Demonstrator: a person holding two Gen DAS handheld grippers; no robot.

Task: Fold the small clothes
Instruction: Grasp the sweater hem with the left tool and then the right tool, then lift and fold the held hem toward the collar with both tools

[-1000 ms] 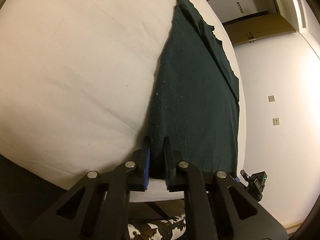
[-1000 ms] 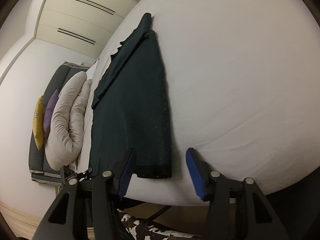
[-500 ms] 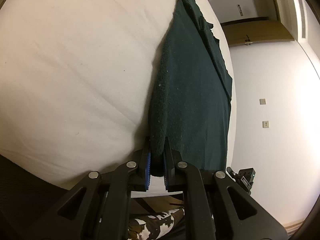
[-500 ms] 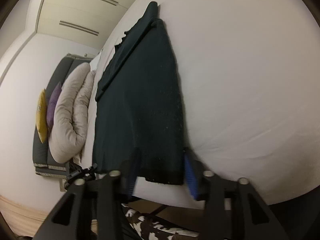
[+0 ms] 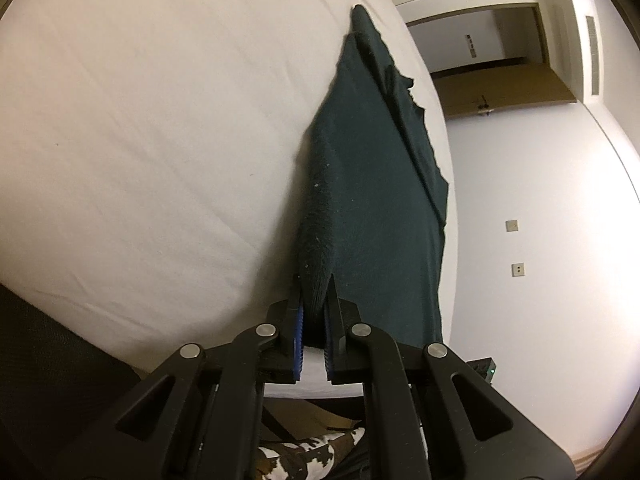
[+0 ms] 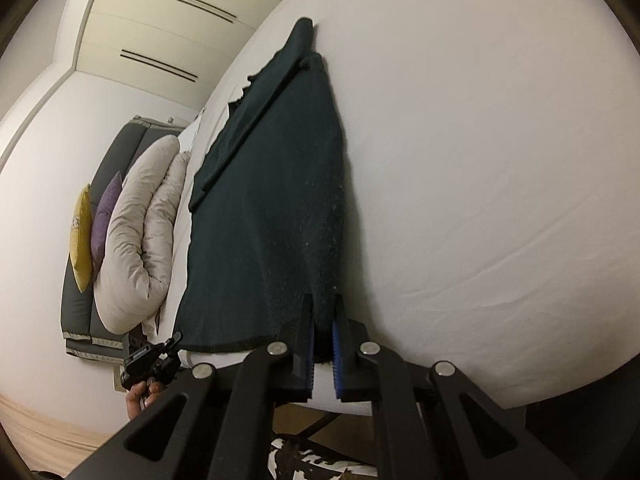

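On the white bed (image 5: 160, 140), each hand-held gripper pinches a near corner of the dark green garment (image 5: 372, 208): left (image 5: 314, 300), and right (image 6: 322, 316), jaws just closed.

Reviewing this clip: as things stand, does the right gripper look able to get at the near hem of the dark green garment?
Yes, it looks so: the right gripper has just closed on the dark green garment at its near right corner. Nothing lies between them on the white bed. The left gripper pinches the other corner.

White bed sheet (image 6: 480, 160), rolled beige duvet (image 6: 140, 240), yellow and purple cushions (image 6: 82, 236), possibly a wooden door (image 5: 500, 88).
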